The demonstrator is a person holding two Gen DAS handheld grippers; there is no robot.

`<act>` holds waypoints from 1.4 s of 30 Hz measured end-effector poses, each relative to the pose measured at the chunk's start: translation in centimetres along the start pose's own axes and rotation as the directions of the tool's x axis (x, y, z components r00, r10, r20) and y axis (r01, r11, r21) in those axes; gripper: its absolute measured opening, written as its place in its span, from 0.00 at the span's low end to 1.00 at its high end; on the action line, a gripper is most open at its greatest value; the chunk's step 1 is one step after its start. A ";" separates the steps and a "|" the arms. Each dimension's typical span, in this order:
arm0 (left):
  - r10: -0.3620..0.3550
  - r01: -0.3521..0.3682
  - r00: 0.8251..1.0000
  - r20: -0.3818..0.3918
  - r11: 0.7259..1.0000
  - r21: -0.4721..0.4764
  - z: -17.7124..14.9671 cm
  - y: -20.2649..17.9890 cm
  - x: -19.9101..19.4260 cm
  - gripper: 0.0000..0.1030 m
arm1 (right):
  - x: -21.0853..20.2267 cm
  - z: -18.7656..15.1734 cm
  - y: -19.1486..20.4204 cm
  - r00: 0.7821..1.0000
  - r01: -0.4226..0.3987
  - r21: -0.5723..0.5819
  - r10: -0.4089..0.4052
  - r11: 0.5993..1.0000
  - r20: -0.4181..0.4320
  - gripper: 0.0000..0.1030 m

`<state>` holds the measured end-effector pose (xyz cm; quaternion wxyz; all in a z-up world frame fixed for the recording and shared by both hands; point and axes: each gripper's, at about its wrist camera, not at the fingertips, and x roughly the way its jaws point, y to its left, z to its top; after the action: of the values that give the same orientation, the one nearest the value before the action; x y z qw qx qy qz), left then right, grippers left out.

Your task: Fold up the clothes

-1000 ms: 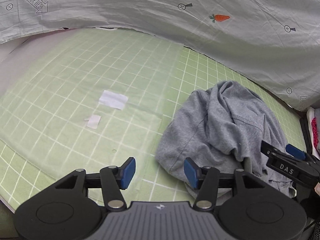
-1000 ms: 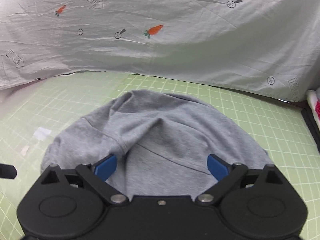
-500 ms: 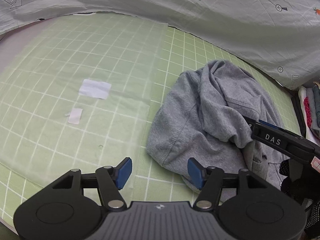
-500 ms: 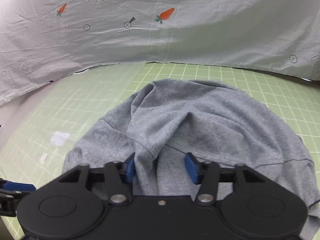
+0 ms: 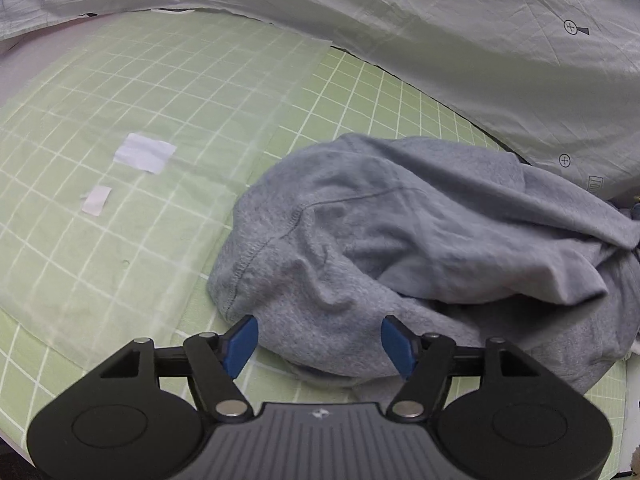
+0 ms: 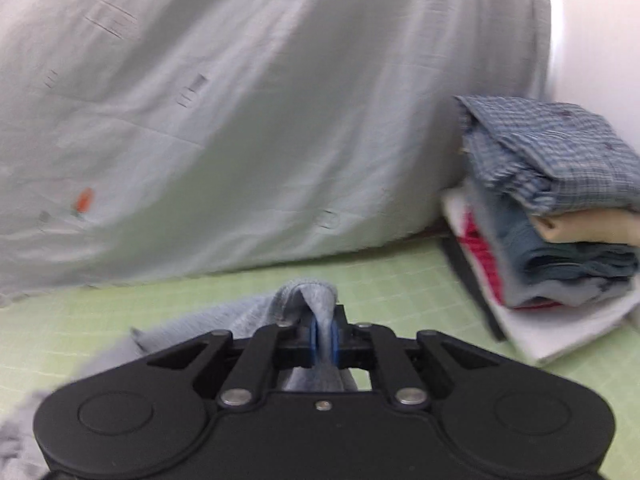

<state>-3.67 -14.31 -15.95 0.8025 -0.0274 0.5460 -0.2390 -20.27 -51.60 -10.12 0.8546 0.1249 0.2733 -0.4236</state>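
A crumpled grey garment (image 5: 400, 248) lies on the green grid mat (image 5: 160, 92). My left gripper (image 5: 320, 344) is open, its blue pads on either side of the garment's near edge, low over the mat. My right gripper (image 6: 324, 340) is shut on a fold of the grey garment (image 6: 308, 300) and holds it lifted above the mat; the rest of the cloth trails down to the left. The right wrist view is blurred.
A pale sheet with carrot prints (image 5: 440, 20) hangs along the back. A stack of folded clothes (image 6: 560, 208) sits on a white board at the right. Two white paper scraps (image 5: 144, 152) lie on the mat at the left.
My right gripper closed on a fold of the garment and swung right and up with it. My left gripper moved in over the garment's near edge.
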 end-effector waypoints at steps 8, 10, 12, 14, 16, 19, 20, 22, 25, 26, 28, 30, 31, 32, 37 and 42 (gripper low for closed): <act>-0.016 0.012 0.999 -0.035 0.993 -0.119 -0.6 -0.8 2.0 0.72 | 1.5 -4.7 -5.0 0.987 0.099 0.057 -0.091 0.993 -0.136 0.99; -0.043 0.036 0.998 -0.047 0.990 -0.139 -0.5 -1.1 2.6 0.75 | 1.4 -5.8 -4.4 0.984 0.092 0.038 -0.085 0.995 -0.158 0.99; -0.068 0.059 0.996 -0.059 0.989 -0.138 -0.4 -1.4 3.0 0.76 | 1.3 -6.8 -3.8 0.982 0.079 0.026 -0.074 0.997 -0.176 0.99; -0.080 0.071 0.995 -0.061 0.988 -0.136 -0.4 -1.9 3.2 0.77 | 1.4 -7.3 -3.1 0.981 0.050 0.021 -0.045 0.999 -0.188 1.00; -0.078 0.069 0.995 -0.065 0.989 -0.129 -0.3 -2.1 3.4 0.77 | 0.7 -7.9 -1.9 0.983 0.016 0.002 -0.016 1.000 -0.182 1.00; -0.080 0.071 0.994 -0.076 0.990 -0.118 -0.2 -2.0 3.5 0.77 | -0.1 -8.6 0.0 0.982 -0.023 -0.025 0.018 0.999 -0.189 1.00; -0.085 0.075 0.993 -0.078 0.990 -0.122 -0.2 -1.8 3.5 0.77 | -0.3 -8.9 0.6 0.981 -0.035 -0.033 0.027 0.999 -0.194 1.00; -0.080 0.070 0.993 -0.081 0.991 -0.114 -0.1 -1.6 3.3 0.77 | -0.6 -9.1 1.5 0.977 -0.063 -0.007 0.061 0.998 -0.204 1.00; -0.067 0.060 0.995 -0.076 0.994 -0.088 -0.1 -1.1 2.7 0.77 | -1.2 -9.0 2.4 0.971 -0.113 0.057 0.122 0.992 -0.204 1.00; -0.068 0.062 0.995 -0.071 0.995 -0.083 0.0 -0.8 2.3 0.77 | -1.4 -8.8 2.6 0.969 -0.133 0.093 0.149 0.987 -0.197 1.00; -0.078 0.073 0.995 -0.054 0.993 -0.088 0.2 0.0 1.8 0.77 | -1.7 -8.7 2.7 0.955 -0.192 0.190 0.227 0.963 -0.190 0.99; -0.092 0.088 0.995 -0.040 0.991 -0.101 0.6 0.9 1.4 0.77 | -1.5 -9.4 2.6 0.921 -0.255 0.358 0.338 0.898 -0.194 0.99; -0.101 0.096 0.994 -0.034 0.989 -0.112 0.8 1.4 1.3 0.77 | -1.4 -9.8 2.4 0.900 -0.276 0.443 0.391 0.853 -0.192 0.96; -0.108 0.103 0.993 -0.035 0.987 -0.127 1.1 1.8 1.3 0.76 | -1.2 -10.3 2.3 0.878 -0.293 0.524 0.443 0.800 -0.185 0.95; -0.187 0.165 0.980 -0.070 0.957 -0.239 2.0 4.0 2.3 0.76 | 0.3 -14.2 1.9 0.785 -0.204 0.833 0.595 0.514 -0.174 0.92; -0.218 0.181 0.970 -0.108 0.943 -0.280 2.2 4.6 3.5 0.67 | 1.1 -16.0 2.8 0.747 -0.101 0.879 0.619 0.465 -0.242 0.81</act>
<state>0.90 -12.11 -19.48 0.7235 -0.1746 0.6216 -0.2443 -23.34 -43.49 -23.92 0.6519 0.6784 0.2330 -0.2461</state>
